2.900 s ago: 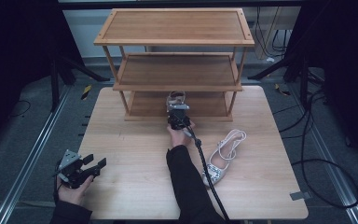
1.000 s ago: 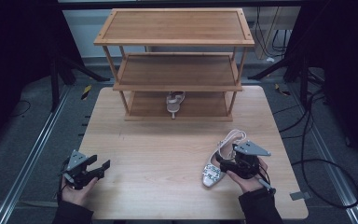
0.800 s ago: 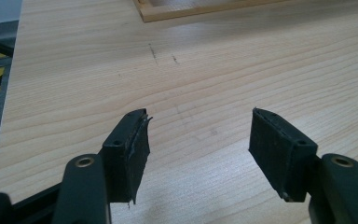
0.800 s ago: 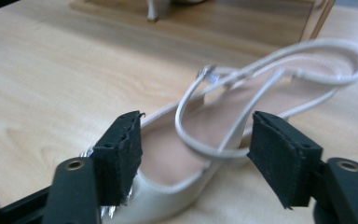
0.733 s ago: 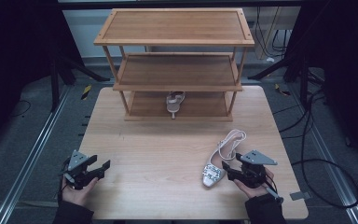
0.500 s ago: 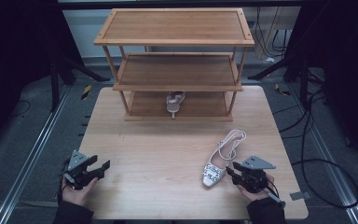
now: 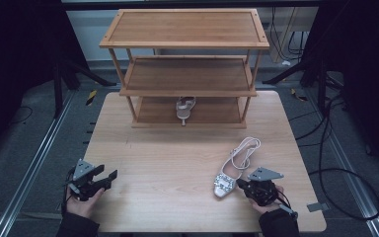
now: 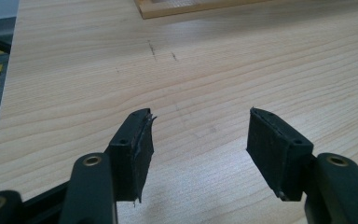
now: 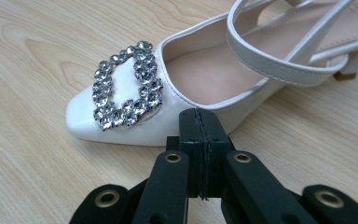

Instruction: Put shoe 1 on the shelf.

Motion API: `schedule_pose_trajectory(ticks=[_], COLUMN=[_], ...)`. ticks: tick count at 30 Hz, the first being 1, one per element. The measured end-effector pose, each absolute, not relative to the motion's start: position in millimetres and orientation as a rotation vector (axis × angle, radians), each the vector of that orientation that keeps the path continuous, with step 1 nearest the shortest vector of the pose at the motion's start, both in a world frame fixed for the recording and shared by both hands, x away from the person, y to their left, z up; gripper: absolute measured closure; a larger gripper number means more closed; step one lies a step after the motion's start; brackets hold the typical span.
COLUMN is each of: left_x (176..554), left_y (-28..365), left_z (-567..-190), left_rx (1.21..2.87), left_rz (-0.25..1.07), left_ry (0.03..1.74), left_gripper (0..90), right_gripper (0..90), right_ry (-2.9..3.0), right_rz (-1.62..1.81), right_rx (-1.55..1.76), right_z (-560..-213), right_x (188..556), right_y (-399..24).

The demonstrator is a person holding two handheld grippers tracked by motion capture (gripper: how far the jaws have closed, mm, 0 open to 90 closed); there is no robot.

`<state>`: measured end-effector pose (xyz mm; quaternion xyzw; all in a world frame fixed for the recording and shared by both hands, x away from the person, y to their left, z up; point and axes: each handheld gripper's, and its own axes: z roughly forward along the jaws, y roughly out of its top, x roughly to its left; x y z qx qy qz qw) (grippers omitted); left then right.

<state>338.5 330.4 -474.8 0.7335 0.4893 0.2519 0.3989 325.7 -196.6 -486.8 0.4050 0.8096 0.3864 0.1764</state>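
The shoe (image 7: 236, 167) lies on the desk (image 7: 168, 168) near its right front corner, toe toward the person and heel strap toward the rack (image 7: 185, 69). Its mate (image 7: 184, 108) already stands on the rack's lowest shelf, so this one is probably bound for the place beside it.

The right gripper (image 7: 249, 185) sits low just beside the shoe's toe, on its right side. In the right gripper view its jaws have just been closing and now stand pressed flat together, pad against pad, with nothing between them. The joined tips (image 9: 200, 122) sit right at the shoe's side wall (image 9: 168, 100), below the rim of the opening and just behind the jewelled buckle (image 9: 126, 84). Whether they touch the leather I cannot tell. Meeting on air like this, they have missed the rim. To lift the shoe, the jaws would likely need to open again and take the side wall with one pad inside and one outside.

The left gripper (image 7: 98, 178) rests well apart at the desk's left front, held low over bare wood. Its jaws stand partly open and empty, with the pads (image 8: 137, 149) framing only the wood grain. It seems parked there to stay clear of the work.
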Motion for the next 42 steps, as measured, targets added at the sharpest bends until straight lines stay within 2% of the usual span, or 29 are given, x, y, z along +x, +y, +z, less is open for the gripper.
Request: schedule_pose_trajectory(ticks=[9,22,27,32,38,42], left_x=[338.9,339.0,339.0,338.6,338.3,338.2], left_y=[329.8,330.3,331.9,332.4,332.0,331.8], left_z=[-475.1,-474.9,-474.5,-474.0,-473.7,-473.8], left_rx=[1.859,1.864,1.856,1.855,1.852,1.851], left_rz=[0.64,0.647,0.646,0.647,0.646,0.645], left_ry=[1.24,1.24,1.242,1.239,1.239,1.239], left_gripper=[39.4,39.5,39.6,39.5,39.3,39.2], right_gripper=[89.4,87.0,75.1,60.8,40.7,30.5], right_ry=[2.309,2.165,2.192,2.157,1.998,1.956], right_rz=[1.117,1.008,1.069,1.266,1.291,1.296], right_rx=[1.106,1.146,1.159,1.141,1.155,1.184], right_z=[-490.5,-493.3,-491.0,-463.2,-432.7,-428.4], right_x=[328.1,347.0,343.6,330.1,320.5,318.4], right_y=[-178.9,-96.6,-89.3,-101.2,-143.6,-177.4])
